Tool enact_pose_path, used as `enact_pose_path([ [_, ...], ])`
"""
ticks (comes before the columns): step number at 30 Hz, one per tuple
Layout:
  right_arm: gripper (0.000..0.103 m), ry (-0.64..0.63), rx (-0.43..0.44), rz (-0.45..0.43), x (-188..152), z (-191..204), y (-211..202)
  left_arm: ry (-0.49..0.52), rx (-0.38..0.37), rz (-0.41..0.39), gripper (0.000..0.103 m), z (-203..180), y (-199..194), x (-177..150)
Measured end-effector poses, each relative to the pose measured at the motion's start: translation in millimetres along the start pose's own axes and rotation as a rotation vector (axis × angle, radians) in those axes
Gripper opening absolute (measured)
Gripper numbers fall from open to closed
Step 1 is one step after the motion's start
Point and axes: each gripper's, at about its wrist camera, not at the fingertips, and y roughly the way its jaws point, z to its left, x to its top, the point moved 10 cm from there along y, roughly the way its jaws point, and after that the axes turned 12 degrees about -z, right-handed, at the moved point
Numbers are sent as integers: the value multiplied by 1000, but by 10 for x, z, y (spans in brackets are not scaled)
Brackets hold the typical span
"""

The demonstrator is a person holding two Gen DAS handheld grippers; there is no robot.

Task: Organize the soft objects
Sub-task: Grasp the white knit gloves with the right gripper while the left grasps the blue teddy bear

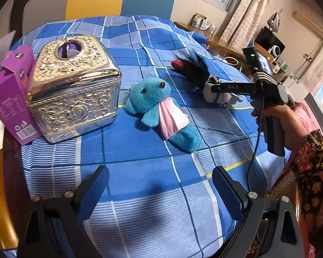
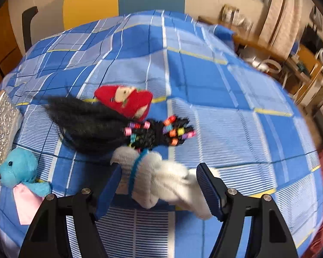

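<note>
A blue plush bear (image 1: pixel 159 109) with a pink cloth lies on the blue checked cloth (image 1: pixel 140 167); it also shows at the left edge of the right wrist view (image 2: pixel 19 169). A white plush toy (image 2: pixel 161 180) with a blue collar lies between the open fingers of my right gripper (image 2: pixel 159 193), which do not press it. Behind it lie a black hair piece with coloured beads (image 2: pixel 118 129) and a red plush (image 2: pixel 127 101). My left gripper (image 1: pixel 159 191) is open and empty, near the front of the cloth. The right gripper (image 1: pixel 232 88) shows over the white toy (image 1: pixel 215 95).
An embossed silver tissue box (image 1: pixel 75 92) stands at the left, with a purple carton (image 1: pixel 8 101) beside it. A yellow and blue chair back (image 1: pixel 120 0) is behind the table. Shelves and furniture stand at the right.
</note>
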Motion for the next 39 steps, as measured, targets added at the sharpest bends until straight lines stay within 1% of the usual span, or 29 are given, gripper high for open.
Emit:
enact_pose_path([
  [3,73,18,17,-2,-13,0,44,-24,0,12,97,-31,123,17],
  [5,71,29,45,45,-104,39,83,-35,2,18,97,-64,203,29],
  [6,69,13,46,61,-138,64,99,-37,4,19,97,-80,243,45],
  [8,51,-12,47,49,-126,106,70,-38,23,17,98,-103,320,80],
  [12,45,9,69,54,-143,106,20,-47,58,12,101,-161,509,180],
  [15,44,49,58,50,-168,28,-69,-65,81,14,101,-196,657,253],
  [16,44,57,49,39,-171,-12,-114,-64,100,13,102,-202,713,278],
  [20,44,115,72,12,-117,-65,-169,-55,159,29,102,-203,923,350],
  [24,44,112,61,19,-122,-78,-144,-66,205,34,102,-171,1110,448],
  [26,44,109,62,20,-116,-73,-129,-52,226,26,102,-137,1211,509],
  [28,44,109,64,14,-103,-71,-130,-30,250,36,102,-102,1300,530],
  [30,44,117,67,6,-91,-80,-143,-14,259,26,102,-75,1359,559],
  [31,44,128,68,2,-86,-90,-146,-3,267,20,100,-62,1387,574],
  [33,44,150,73,1,-83,-114,-140,-12,274,3,100,-46,1409,573],
  [34,44,153,70,1,-80,-125,-139,-11,270,-5,100,-51,1415,570],
  [36,44,155,65,-2,-75,-131,-140,6,240,-18,83,-90,1423,550],
  [37,44,157,67,-2,-74,-130,-140,35,237,-19,76,-111,1427,537],
  [39,44,156,65,-3,-75,-129,-140,67,230,-28,75,-131,1428,539],
])
